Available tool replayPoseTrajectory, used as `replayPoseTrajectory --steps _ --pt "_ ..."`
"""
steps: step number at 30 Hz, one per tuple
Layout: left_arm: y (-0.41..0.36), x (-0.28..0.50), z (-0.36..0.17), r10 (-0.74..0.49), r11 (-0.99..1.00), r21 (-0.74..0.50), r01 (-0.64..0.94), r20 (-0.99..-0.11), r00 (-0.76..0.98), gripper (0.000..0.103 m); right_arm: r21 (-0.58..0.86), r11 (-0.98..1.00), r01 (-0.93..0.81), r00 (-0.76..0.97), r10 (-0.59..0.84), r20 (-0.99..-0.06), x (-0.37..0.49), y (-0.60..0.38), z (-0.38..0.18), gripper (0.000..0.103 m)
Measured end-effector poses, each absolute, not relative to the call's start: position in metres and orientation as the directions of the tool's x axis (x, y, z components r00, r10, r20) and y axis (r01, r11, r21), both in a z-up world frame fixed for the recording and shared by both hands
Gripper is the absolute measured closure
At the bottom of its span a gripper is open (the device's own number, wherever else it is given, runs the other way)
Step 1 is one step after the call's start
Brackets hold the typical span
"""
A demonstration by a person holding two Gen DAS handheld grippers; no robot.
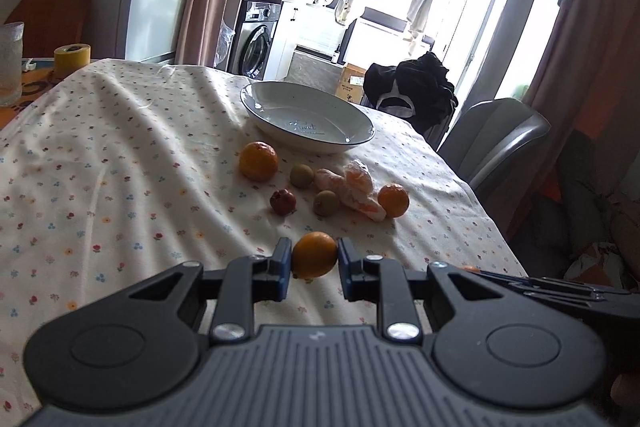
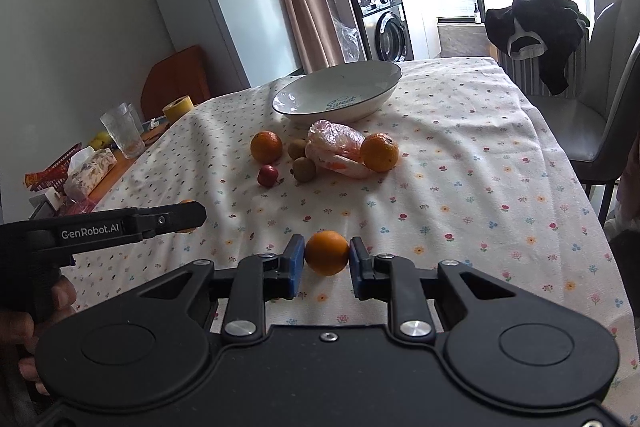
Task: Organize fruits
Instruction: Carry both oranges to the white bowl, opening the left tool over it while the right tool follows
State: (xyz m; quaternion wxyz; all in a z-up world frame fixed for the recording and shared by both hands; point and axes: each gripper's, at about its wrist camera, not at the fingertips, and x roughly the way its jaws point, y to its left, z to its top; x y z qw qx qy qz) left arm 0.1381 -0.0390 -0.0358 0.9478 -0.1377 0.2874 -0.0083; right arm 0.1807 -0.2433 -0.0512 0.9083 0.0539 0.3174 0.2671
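Observation:
My left gripper [image 1: 314,255] is shut on a small orange [image 1: 314,255], held just above the flowered tablecloth. My right gripper [image 2: 326,254] is shut on another small orange [image 2: 326,253] in the same way. Ahead of both stands an empty white bowl [image 1: 308,107] [image 2: 338,87] with a dark rim. Between it and the grippers lie two more oranges [image 1: 258,161] [image 1: 394,201], two brown-green round fruits [image 1: 301,175] [image 1: 326,203], a small dark red fruit [image 1: 283,202] and a clear bag of peeled orange pieces [image 1: 352,191]. The left gripper [image 2: 188,215] shows side-on in the right wrist view, at the left.
A yellow tape roll [image 1: 72,61], drinking glasses [image 2: 122,131], a tissue pack [image 2: 90,173] and snack wrappers crowd the table's left end. A grey chair [image 2: 600,115] stands at the right edge. Dark clothing [image 2: 536,23] hangs over a chair beyond the far edge.

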Motion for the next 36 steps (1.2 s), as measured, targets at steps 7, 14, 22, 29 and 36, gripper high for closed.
replayPoseTrajectory --steps 7,14,22,29,36 --pt "-0.029 0.152 -0.030 -0.077 0.961 -0.264 -0.080 -0.537 0.840 0.080 0.274 0.851 -0.447 0.663 0.521 -0.537 0.197 -0.236 -0.047 0.080" --pt "-0.022 0.170 -0.019 -0.057 0.961 -0.259 -0.093 -0.516 0.855 0.080 0.276 0.848 -0.453 0.673 0.528 -0.518 0.213 -0.229 -0.037 0.080" --pt "-0.014 0.194 -0.009 -0.039 0.959 -0.261 -0.108 -0.502 0.864 0.080 0.266 0.847 -0.461 0.687 0.530 -0.496 0.235 -0.221 -0.025 0.080" --pt "-0.005 0.218 -0.006 -0.035 0.963 -0.248 -0.108 -0.509 0.860 0.080 0.266 0.845 -0.464 0.693 0.533 -0.486 0.254 -0.213 -0.020 0.080" --pt "-0.003 0.249 -0.007 -0.046 0.965 -0.242 -0.098 -0.530 0.847 0.080 0.262 0.848 -0.462 0.696 0.529 -0.486 0.275 -0.203 -0.020 0.080"
